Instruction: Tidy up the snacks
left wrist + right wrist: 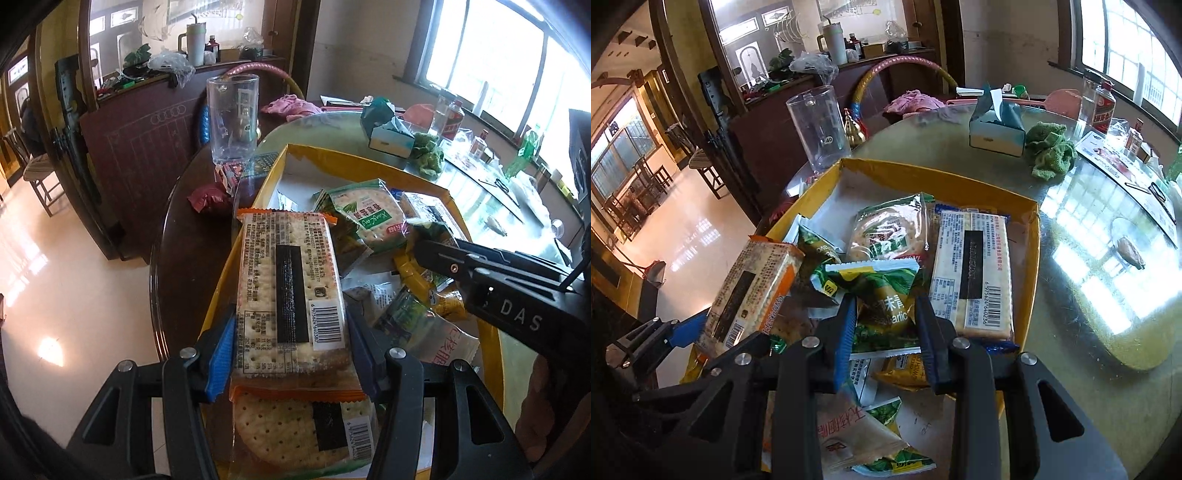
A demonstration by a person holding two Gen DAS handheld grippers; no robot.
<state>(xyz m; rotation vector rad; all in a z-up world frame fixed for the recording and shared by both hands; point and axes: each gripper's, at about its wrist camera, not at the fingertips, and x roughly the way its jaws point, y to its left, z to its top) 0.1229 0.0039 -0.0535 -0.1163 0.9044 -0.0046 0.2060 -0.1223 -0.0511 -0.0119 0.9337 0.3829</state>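
A yellow cardboard box (354,162) (934,181) on the round table holds several snack packets. My left gripper (291,339) is shut on an orange-edged cracker pack (288,284), held above the box's left side; it also shows in the right wrist view (750,291). A second orange cracker pack (295,432) lies below it. My right gripper (886,325) is shut on a green and yellow garlic snack packet (882,295) over the box's middle. A blue-edged cracker pack (971,273) lies along the right wall. A round green cracker packet (373,218) (886,232) lies further back.
A clear plastic jug (232,118) (820,129) stands behind the box's far left corner. A tissue box (997,125), a green cloth (1049,151) and bottles (1102,107) stand on the glass tabletop (1089,236) to the right. The table edge and floor (74,277) are on the left.
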